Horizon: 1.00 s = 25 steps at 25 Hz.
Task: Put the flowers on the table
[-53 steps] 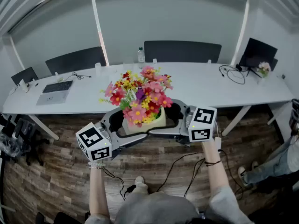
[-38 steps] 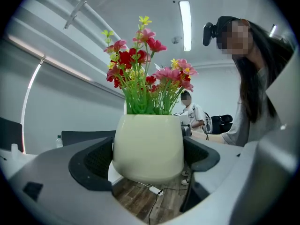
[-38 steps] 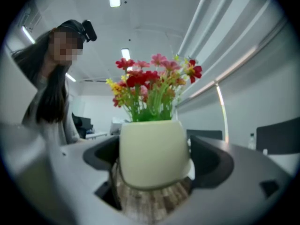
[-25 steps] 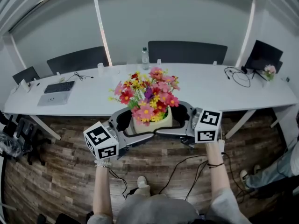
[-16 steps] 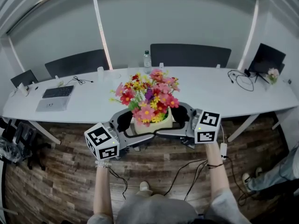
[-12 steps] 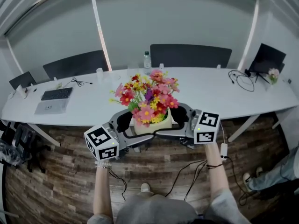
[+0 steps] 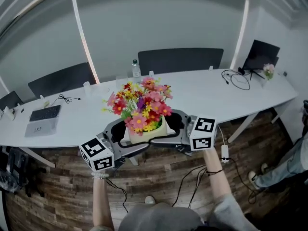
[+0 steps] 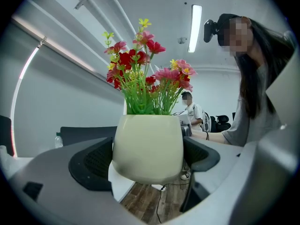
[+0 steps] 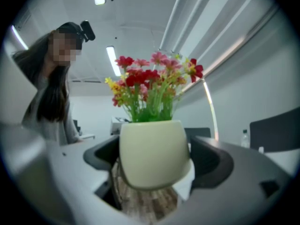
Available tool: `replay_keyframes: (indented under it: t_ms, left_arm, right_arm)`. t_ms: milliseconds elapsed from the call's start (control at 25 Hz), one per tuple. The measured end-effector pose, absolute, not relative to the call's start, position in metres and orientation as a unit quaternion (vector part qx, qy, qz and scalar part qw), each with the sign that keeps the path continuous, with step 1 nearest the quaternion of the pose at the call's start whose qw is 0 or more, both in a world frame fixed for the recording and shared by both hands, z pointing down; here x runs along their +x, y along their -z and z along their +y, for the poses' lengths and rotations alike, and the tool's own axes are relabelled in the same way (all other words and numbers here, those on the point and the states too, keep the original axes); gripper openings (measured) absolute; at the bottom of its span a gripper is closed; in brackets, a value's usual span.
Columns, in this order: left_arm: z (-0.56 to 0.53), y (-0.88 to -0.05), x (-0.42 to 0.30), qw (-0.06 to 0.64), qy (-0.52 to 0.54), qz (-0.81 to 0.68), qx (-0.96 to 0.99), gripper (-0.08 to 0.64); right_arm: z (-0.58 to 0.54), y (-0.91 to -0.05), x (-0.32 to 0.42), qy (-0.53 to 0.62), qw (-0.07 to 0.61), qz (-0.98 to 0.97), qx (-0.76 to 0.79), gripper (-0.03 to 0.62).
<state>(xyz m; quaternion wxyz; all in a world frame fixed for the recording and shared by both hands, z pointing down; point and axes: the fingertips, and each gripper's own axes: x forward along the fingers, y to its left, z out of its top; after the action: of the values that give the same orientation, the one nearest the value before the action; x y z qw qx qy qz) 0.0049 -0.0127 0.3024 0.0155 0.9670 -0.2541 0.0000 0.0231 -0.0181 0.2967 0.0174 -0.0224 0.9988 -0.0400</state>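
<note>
I hold the cream pot [image 7: 144, 134] between both my tools, with the bunch of red, pink and yellow flowers [image 7: 139, 105] standing upright out of its top. My left gripper [image 7: 137, 135] comes in from the left. In its own view the jaws of the left gripper [image 8: 147, 159] stand wide apart, with the dark pads [image 8: 91, 162] against the pot's [image 8: 147, 146] round sides, one on each flank, so they grip the pot. My right gripper [image 7: 161, 127] reaches in from the other side. In its own view the right gripper [image 9: 154, 164] is just as wide open, and its curved jaws close round the same pot [image 9: 152, 149] with the green stems and flowers [image 9: 152, 86] rising above. The pot hangs in the air and does not rest on anything. Under its base I see brown wooden floor [image 8: 147, 200] and a white edge just beside it. From the head view the pot sits at the near edge of the long white table [image 7: 211, 91], over the line where the table meets the floor [image 7: 159, 170]. On the table, well apart from the pot, lie a laptop [image 7: 43, 114] at the far left, a water bottle [image 7: 135, 69] by the back edge and a coiled cable [image 7: 236, 78] at the right. Dark chairs [image 7: 180, 59] stand behind the table. The marker cube of each gripper points back toward my forearms.
</note>
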Motion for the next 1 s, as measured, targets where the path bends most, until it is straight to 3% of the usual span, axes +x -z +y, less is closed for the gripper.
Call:
replay_keyframes:
  t_ms: [800,1000]
  left_arm:
    - [-0.03,-0.32,0.005,0.004,-0.011,-0.215,0.977,0.463]
    - [-0.048,-0.317,-0.027,0.015,-0.002,-0.213,0.977,0.463]
  right_arm:
    - [-0.035,-0.314,0.023,0.028,0.023,0.997,-0.061,0.46]
    - [-0.052,-0.312,-0.009,0.037,0.007,0.997,-0.064,0.46]
